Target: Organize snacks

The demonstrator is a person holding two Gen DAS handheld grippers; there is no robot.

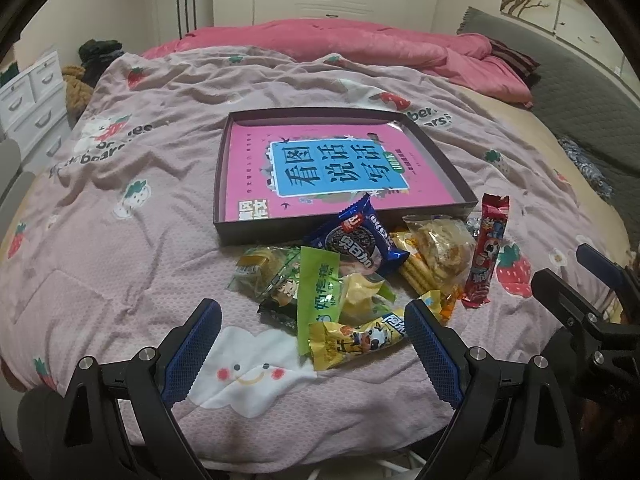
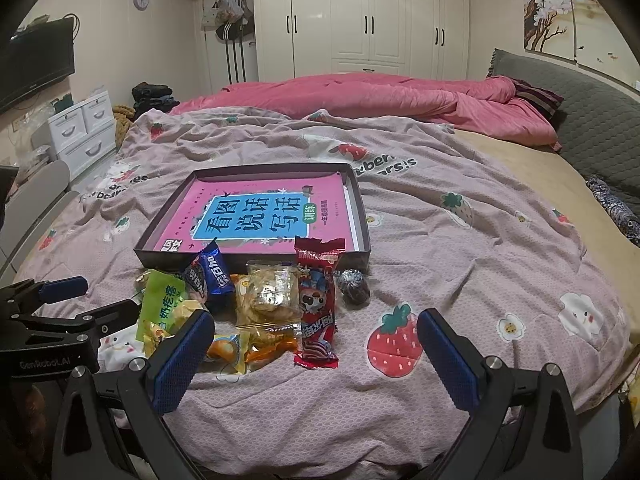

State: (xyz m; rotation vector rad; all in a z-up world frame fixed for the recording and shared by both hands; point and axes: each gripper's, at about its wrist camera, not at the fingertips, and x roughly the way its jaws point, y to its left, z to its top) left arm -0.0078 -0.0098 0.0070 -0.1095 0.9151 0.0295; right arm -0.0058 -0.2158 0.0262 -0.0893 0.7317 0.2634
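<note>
Covering the whole scene, a quilt (image 2: pixel 460 240) with strawberry prints lies ahead of and under both grippers; a pink blanket (image 2: pixel 380 100) is bunched well beyond it

Tray (image 1: pixel 256 232): dark, shallow, straight ahead of the left gripper (image 1: pixel 313 322), ahead and slightly left of the right gripper (image 2: pixel 316 330). A pink book (image 2: pixel 264 216) lies flat inside it and fills most of the floor

Snack pile: on the quilt between the tray's near wall and the grippers, none of it in the tray
- blue cookie pack (image 1: pixel 360 240), top edge leaning on the tray's near wall, farthest from the left gripper
- clear bag of biscuits (image 2: pixel 272 292), ahead of the right gripper, just left of centre
- red stick pack (image 2: pixel 318 304), lengthwise toward the tray, ahead of the right gripper and nearly centred between its fingers
- green sachet (image 1: pixel 320 292), just ahead of the left gripper, lying over other packs
- yellow pack (image 1: pixel 356 342), nearest item, lying between the left gripper's fingertips, touching neither as far as visible
- foil-wrapped round sweet (image 2: pixel 352 284), just right of the red stick pack, near the tray's corner

Left gripper: fingers spread wide, holding nothing, low over the quilt
Right gripper: fingers spread wide, holding nothing; its left finger (image 2: pixel 184 356) overlaps the near edge of the pile in view, contact cannot be told
</note>
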